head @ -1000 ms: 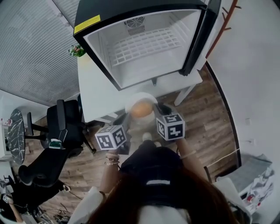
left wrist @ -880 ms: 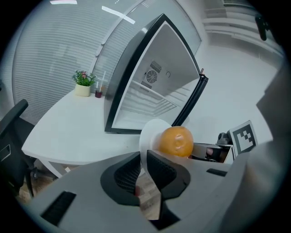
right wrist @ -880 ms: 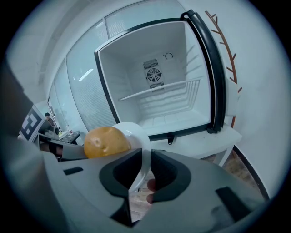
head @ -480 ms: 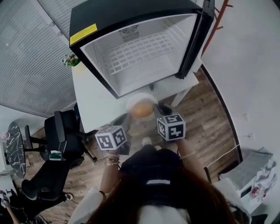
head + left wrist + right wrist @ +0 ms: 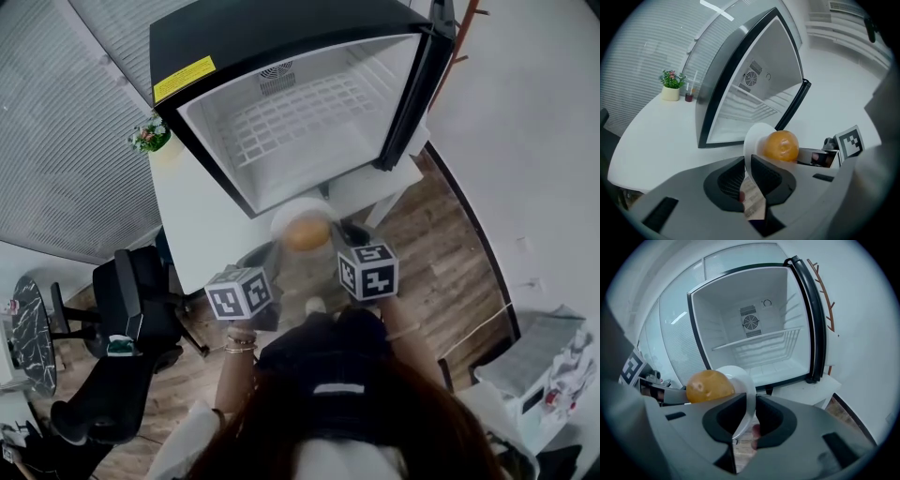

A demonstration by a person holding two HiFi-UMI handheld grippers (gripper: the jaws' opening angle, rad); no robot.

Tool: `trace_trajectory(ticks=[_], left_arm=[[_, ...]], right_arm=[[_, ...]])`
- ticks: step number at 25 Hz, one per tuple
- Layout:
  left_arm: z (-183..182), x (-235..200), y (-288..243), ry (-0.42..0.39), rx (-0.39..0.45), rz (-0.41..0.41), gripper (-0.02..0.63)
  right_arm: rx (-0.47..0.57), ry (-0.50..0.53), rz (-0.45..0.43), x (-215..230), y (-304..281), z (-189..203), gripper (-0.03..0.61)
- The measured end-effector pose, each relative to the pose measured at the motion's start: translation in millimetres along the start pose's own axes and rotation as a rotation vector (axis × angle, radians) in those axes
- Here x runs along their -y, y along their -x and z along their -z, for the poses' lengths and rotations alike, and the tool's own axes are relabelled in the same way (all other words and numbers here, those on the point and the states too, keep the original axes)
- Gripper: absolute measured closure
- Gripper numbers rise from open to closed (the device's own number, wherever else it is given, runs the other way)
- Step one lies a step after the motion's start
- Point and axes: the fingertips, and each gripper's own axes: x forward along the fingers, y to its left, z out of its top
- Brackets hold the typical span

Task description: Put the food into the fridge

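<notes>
A round orange food item [image 5: 306, 234] lies on a white plate [image 5: 302, 214] held in the air just in front of the open fridge [image 5: 262, 28]. My left gripper [image 5: 272, 251] is shut on the plate's left rim [image 5: 757, 140], with the food [image 5: 781, 146] just past its jaws. My right gripper [image 5: 336, 234] is shut on the right rim [image 5: 740, 380], and the food [image 5: 709, 386] sits to its left. The fridge [image 5: 759, 341] is empty, with one wire shelf across its white inside.
The fridge stands on a white table [image 5: 197, 216], its black door [image 5: 422, 84] swung open to the right. A small potted plant [image 5: 150, 138] sits on the table's left. Black office chairs [image 5: 131, 300] stand lower left. A brown coat rack [image 5: 478, 47] is behind the door.
Both grippers have carried the plate a little nearer to the fridge's opening. Their hold on the rim is unchanged.
</notes>
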Motion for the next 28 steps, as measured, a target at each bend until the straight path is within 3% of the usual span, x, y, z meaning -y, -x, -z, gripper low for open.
trace_trajectory(ticks=[9, 28], left_arm=[[-6.2, 11.4, -6.9, -0.011, 0.002, 0.012, 0.575], [-33.1, 39.2, -32.6, 0.042, 0.089, -0.116, 0.578]], right_arm=[[0.011, -0.007, 0.013, 12.1, 4.2, -7.4, 0.518], [-0.019, 0.050, -0.125, 51.8, -11.5, -41.9, 0.517]])
